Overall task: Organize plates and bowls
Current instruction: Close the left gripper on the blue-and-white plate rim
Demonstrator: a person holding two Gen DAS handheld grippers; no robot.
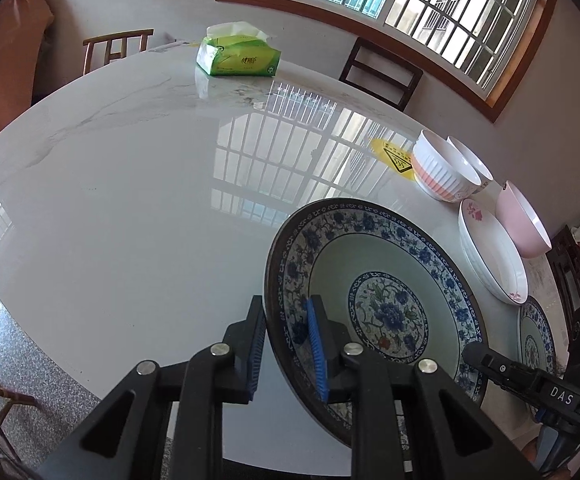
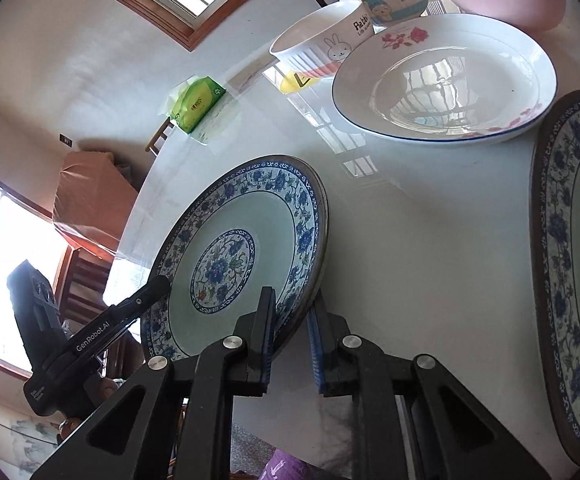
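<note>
Blue-patterned plate [image 1: 373,276], tilted above the marble table [image 1: 130,200] beside the white floral dish [image 1: 493,248]: my left gripper [image 1: 286,344] and right gripper [image 2: 291,340] both clamp its rim, pads nearly closed.

In the left wrist view the tabletop [image 1: 130,200] lies bare from nine to twelve o'clock, save a tissue pack [image 1: 238,56]. Bowls [image 1: 445,172] crowd two o'clock; a white plate [image 1: 489,256] blocks three.
</note>
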